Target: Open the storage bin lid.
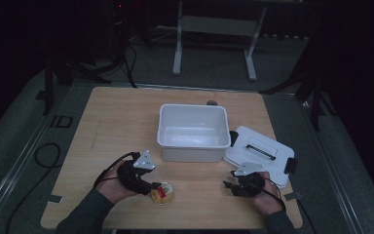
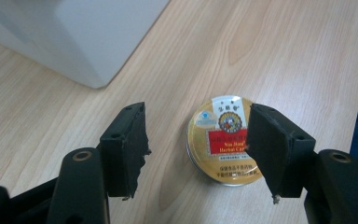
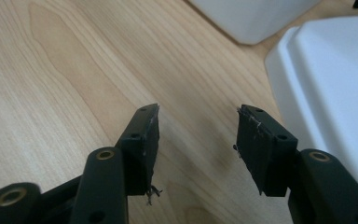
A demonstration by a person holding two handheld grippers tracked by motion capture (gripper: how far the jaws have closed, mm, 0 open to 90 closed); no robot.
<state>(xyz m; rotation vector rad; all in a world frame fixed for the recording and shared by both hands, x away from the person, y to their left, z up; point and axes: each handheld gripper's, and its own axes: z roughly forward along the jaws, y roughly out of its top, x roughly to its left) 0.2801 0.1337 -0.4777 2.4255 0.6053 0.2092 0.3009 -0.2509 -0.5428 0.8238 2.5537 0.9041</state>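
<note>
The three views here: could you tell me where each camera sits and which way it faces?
High view: above the person's side, facing forward and down on the table; forearms, left gripper, right gripper, tub, lid.
Left gripper view: rides the left gripper, looking down between open jaws at the tin.
Right gripper view: rides the right gripper, open over bare table, lid beside.
Shared: both gripper views catch the tub's corner.

Tin (image 2: 223, 142) on worktop (image 1: 126, 117), between spread jaws of left tongs (image 2: 196, 149), nearer one jaw, seemingly untouched. Tub (image 1: 193, 131) beyond left tongs. Right tongs (image 3: 198, 144) over bare worktop; lid (image 1: 260, 151) just beside them, right of tub.
</note>
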